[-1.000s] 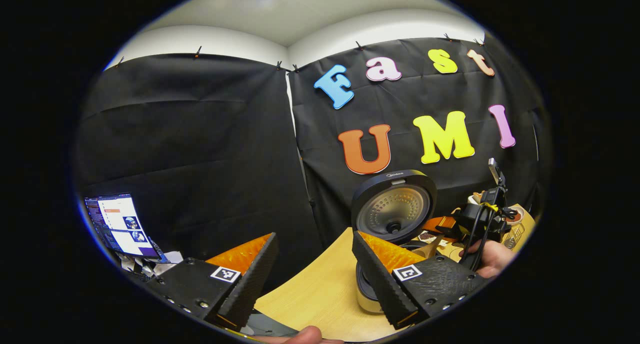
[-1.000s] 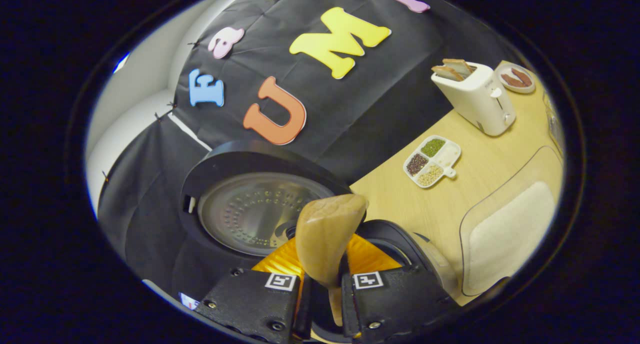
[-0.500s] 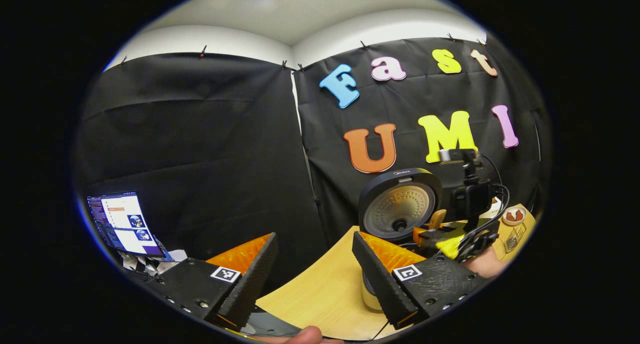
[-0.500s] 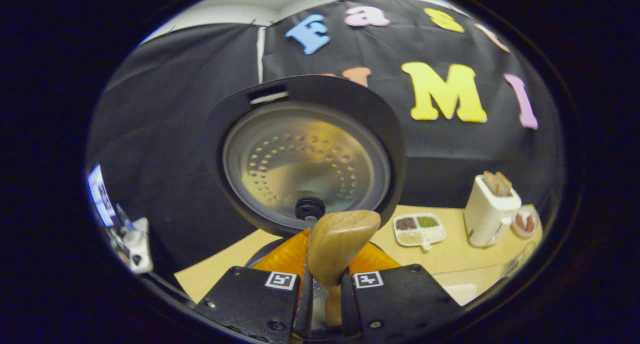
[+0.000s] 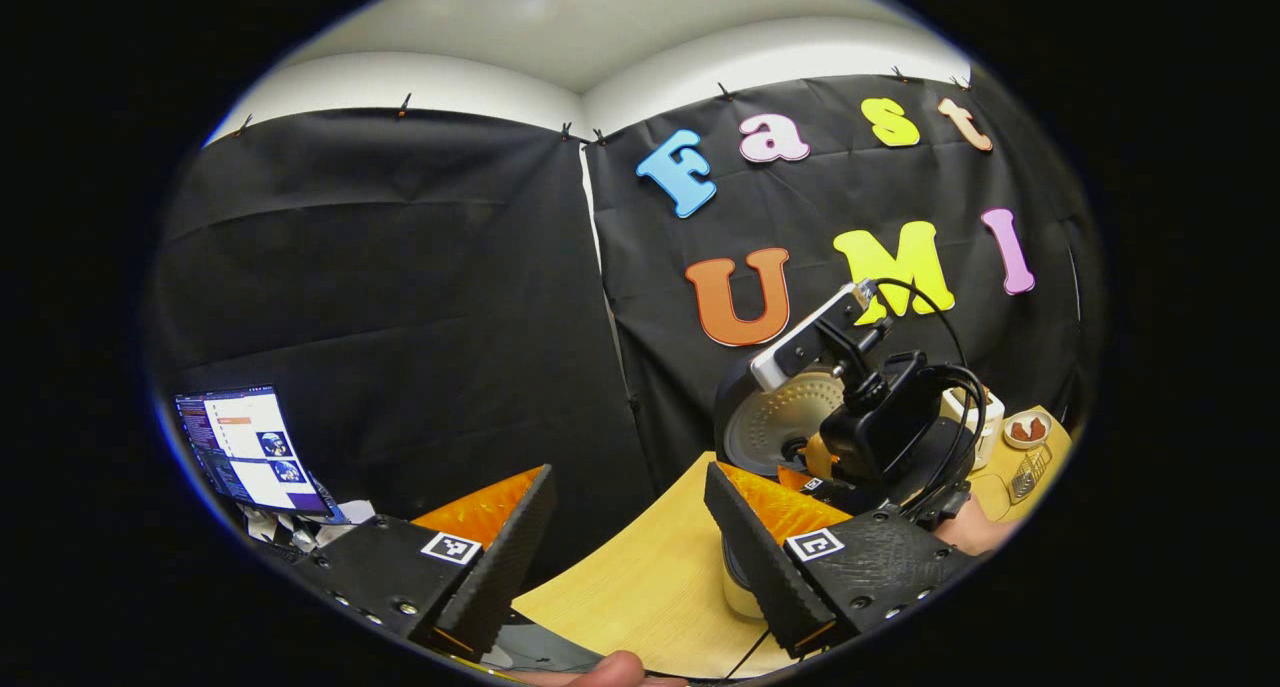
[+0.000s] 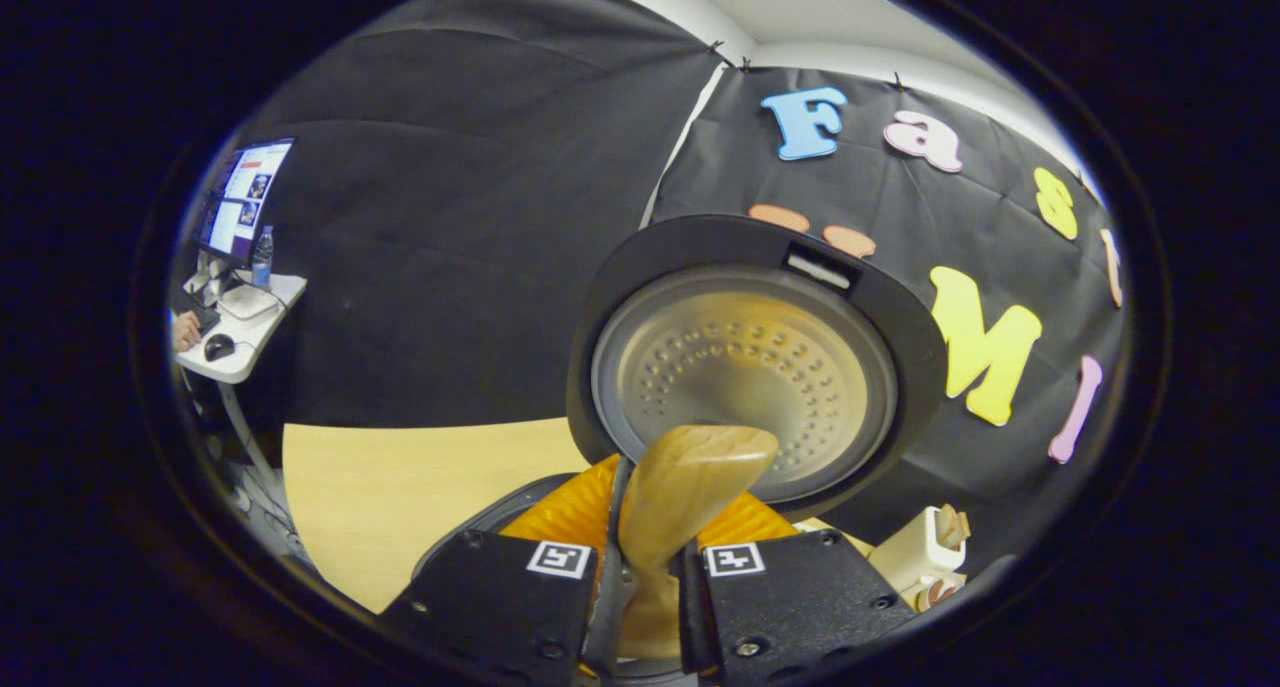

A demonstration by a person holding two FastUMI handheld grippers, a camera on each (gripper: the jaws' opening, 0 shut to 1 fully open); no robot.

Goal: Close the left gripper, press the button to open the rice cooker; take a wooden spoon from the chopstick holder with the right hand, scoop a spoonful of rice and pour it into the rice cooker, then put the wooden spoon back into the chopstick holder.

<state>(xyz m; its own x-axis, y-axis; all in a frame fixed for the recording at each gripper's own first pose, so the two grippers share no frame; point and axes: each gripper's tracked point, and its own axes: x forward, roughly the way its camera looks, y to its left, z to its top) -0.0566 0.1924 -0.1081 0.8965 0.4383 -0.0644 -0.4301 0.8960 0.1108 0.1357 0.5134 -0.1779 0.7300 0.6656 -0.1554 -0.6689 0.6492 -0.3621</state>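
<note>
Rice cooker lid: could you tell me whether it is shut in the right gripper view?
No, the rice cooker lid stands raised, its metal inner plate facing the camera behind the wooden spoon.

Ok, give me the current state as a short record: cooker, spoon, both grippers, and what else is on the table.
rice cooker: lid up, inner plate facing the right gripper view
wooden spoon: clamped by its handle, bowl raised in front of the lid
right gripper: shut on the spoon
left gripper: open, holding nothing, above the table
toaster: at the table's right end, bread in its slots
</note>
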